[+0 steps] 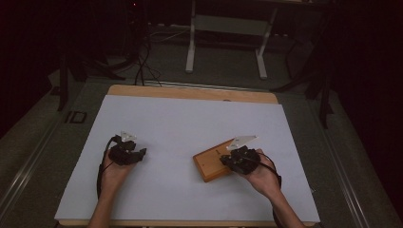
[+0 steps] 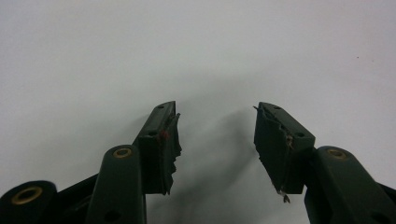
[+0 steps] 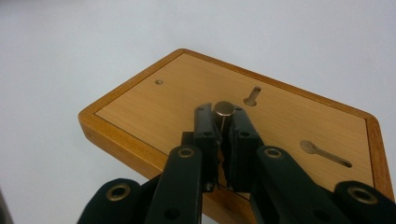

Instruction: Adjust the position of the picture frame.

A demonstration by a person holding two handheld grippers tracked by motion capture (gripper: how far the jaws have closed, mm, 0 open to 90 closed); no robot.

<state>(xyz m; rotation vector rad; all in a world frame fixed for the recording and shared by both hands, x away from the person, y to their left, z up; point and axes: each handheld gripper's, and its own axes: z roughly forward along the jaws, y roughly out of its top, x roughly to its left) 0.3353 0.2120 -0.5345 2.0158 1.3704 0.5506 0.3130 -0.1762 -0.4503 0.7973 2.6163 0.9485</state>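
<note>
A flat wooden box [image 1: 209,164] lies on the white sheet right of centre. Its top [image 3: 187,107] carries two keyhole-shaped slots [image 3: 252,96] [image 3: 325,154] and a small screw [image 3: 159,82]. My right gripper [image 1: 224,160] hangs over the box's near part, shut on a small round metal knob [image 3: 224,108] with a thin stem running down between the pads. I cannot tell whether the stem touches the box. At the left, my left gripper [image 1: 141,153] rests over the bare sheet; its jaws [image 2: 215,112] stand open with nothing between them.
The white sheet [image 1: 180,123] covers most of a wooden table [image 1: 190,92]. A metal frame [image 1: 225,33] and cables [image 1: 142,66] stand on the dark floor beyond the far edge. A person's hands come in from the near edge.
</note>
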